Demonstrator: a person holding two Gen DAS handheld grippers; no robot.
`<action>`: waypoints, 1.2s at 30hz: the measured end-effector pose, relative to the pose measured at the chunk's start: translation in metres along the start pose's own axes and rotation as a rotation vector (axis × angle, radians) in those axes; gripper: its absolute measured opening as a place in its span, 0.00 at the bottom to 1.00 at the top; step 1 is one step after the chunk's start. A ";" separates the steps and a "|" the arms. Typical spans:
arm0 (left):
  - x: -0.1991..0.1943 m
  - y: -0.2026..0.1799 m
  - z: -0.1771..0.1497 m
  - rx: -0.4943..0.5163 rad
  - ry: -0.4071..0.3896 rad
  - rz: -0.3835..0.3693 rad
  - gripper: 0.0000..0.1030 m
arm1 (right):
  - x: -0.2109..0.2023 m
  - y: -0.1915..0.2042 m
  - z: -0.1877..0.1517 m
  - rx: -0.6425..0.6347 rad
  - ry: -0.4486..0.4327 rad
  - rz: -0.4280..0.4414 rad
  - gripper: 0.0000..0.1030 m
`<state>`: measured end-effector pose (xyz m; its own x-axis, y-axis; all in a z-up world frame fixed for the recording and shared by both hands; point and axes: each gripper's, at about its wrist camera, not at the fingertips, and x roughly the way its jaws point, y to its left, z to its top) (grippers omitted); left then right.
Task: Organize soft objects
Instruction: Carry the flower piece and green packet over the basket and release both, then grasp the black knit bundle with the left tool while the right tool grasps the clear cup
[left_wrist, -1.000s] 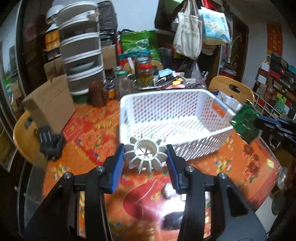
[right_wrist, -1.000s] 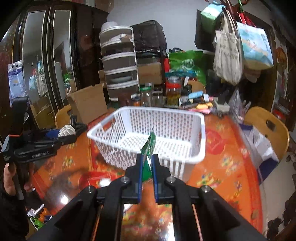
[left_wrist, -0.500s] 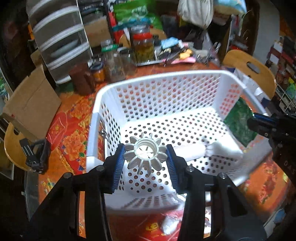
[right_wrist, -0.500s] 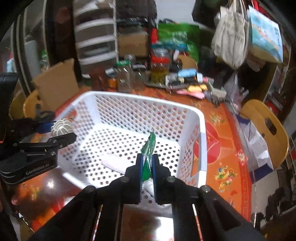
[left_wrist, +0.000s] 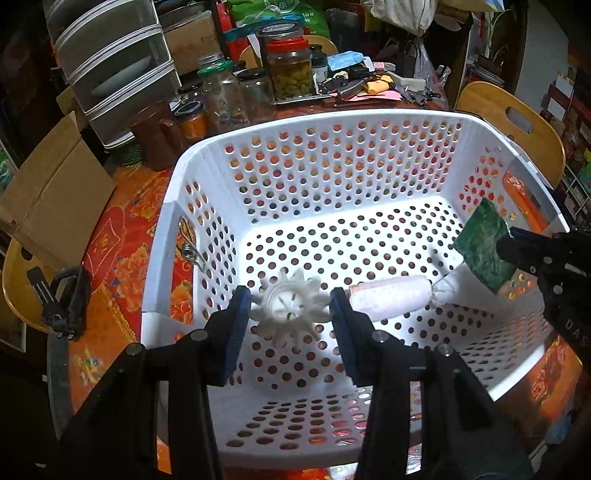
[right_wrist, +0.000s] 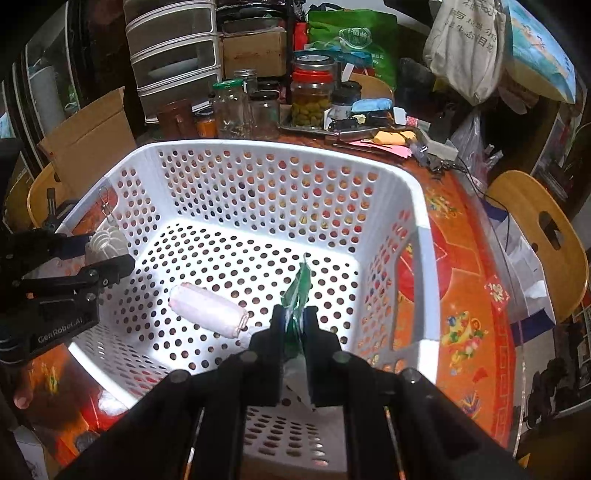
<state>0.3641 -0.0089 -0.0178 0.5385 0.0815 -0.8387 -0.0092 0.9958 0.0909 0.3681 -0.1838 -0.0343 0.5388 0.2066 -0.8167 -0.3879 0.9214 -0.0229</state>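
A white perforated basket (left_wrist: 207, 158) (right_wrist: 417, 206) stands on the orange patterned table. My left gripper (left_wrist: 290, 314) is shut on a white spiky soft ball (left_wrist: 291, 312) and holds it over the basket's near left part; the ball also shows in the right wrist view (right_wrist: 105, 243). My right gripper (right_wrist: 295, 321) is shut on a green soft packet (right_wrist: 297, 291) held over the basket's right side; the packet also shows in the left wrist view (left_wrist: 484, 245). A pale pink roll (left_wrist: 389, 297) (right_wrist: 208, 314) lies on the basket floor.
Glass jars (left_wrist: 290, 68) (right_wrist: 310, 98), a grey drawer unit (left_wrist: 110, 62), a cardboard box (left_wrist: 51, 192) and clutter crowd the table behind the basket. Wooden chairs (left_wrist: 517, 125) (right_wrist: 543, 229) stand at the table's right. A black clip (left_wrist: 66, 299) lies left of the basket.
Both grippers moved forward and down over the basket, each still holding its object. The basket now fills both views, and the pink roll shows on its floor.
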 end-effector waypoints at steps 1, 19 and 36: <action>-0.001 -0.001 -0.001 0.002 -0.002 -0.003 0.53 | -0.002 0.000 0.000 0.005 -0.005 0.007 0.08; -0.104 0.026 -0.084 -0.047 -0.217 -0.036 0.98 | -0.097 -0.006 -0.058 0.083 -0.244 0.025 1.00; -0.083 -0.007 -0.234 -0.082 -0.145 -0.126 1.00 | -0.096 0.017 -0.192 0.194 -0.262 0.105 1.00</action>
<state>0.1224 -0.0129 -0.0750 0.6550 -0.0446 -0.7543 0.0007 0.9983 -0.0584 0.1656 -0.2510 -0.0667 0.6868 0.3583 -0.6324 -0.3156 0.9308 0.1846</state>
